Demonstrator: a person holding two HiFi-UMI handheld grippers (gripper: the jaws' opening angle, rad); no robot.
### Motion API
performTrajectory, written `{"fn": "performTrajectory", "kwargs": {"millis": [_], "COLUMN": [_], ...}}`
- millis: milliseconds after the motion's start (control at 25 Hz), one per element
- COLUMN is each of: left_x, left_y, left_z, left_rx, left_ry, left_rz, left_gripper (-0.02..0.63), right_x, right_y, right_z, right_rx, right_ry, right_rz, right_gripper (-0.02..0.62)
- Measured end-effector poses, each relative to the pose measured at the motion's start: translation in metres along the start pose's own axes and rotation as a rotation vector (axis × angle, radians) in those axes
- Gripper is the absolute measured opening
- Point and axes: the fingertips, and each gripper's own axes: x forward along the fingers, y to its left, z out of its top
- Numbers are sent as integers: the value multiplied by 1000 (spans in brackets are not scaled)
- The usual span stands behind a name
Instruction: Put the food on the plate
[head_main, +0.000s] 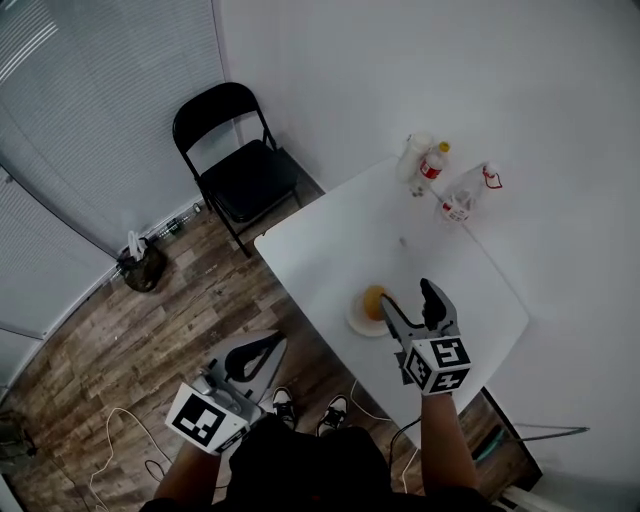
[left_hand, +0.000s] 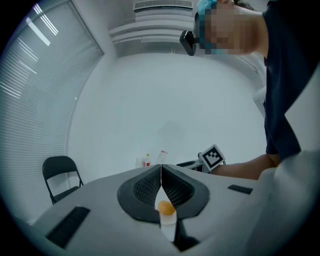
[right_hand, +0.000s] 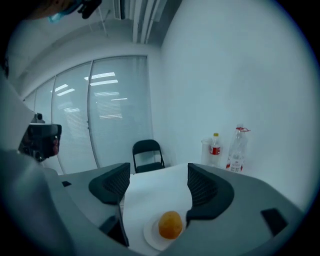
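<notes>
Right hand-held gripper: jaws spread wide with nothing gripped. It's held just over the near-right side of the plate, and its own view looks down at the food in the gap between the two jaws.
Left hand-held gripper: jaws pressed together, tips touching, nothing in them. It's held low and off the worktop, over the floor by the person's feet.
Food: one piece, round and orange, sitting on the plate. It also peeks through the slit under the left jaws.
Plate: one, small, white and round, near the front edge of the worktop. The food sits a bit toward its far side.
Worktop: one white square top, pushed against the white wall.
Bottles: two, at the far corner by the wall. One is a red-label bottle with a yellow cap; the other is a clear bottle just right of it.
Container: one, pale and see-through, just left of the red-label bottle. Can't tell what it is.
Chair: one black folding chair, off the worktop's far-left corner.
Floor: wood planks. There's one dark holder with stuff sticking out near the blinds, plus pale cable lying around.
Shoes: two, dark and white, right below the worktop's edge.
</notes>
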Motion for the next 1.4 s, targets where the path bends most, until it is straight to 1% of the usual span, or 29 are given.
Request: {"fn": "performTrajectory", "kwargs": {"millis": [80,160,200,280,320,440,520,720,840,1200,1400], "left_x": [-1,-1,-1,-1,-1,0,2,3,3,6,2], "left_y": [-10,-21,-27,-38,-43,-58,-67,-87,-95,-113,-113], "left_z": [8,16,20,26,30,42,50,69,75,78,78], "left_rx": [28,36,37,58,76,105,113,138,146,147,150], "left_ry": [-24,-30,-32,-47,-59,-90,-101,-128,-140,-145,-144], "left_rz": [-20,-40,-49,-68,-77,-100,-112,-136,-145,-162,-159], "left_gripper": [23,23,23,23,23,23,23,23,23,23,23], "right_x": [-23,-47,-60,-86,-98,-134,-156,-202,-219,-235,-234], "right_y": [7,14,17,20,21,23,24,28,31,29,36], "right_z": [24,45,55,70,76,90,95,106,110,106,108], "right_rx": [-1,-16,-25,-29,-17,16,10,-27,-31,-72,-91], "right_ry": [-58,-113,-140,-192,-216,-288,-320,-396,-427,-433,-432], "right_rz": [6,-1,-11,-39,-50,-68,-81,-105,-106,-108,-92], "right_gripper": [373,362,335,216,176,72,40,25,21,21,21]}}
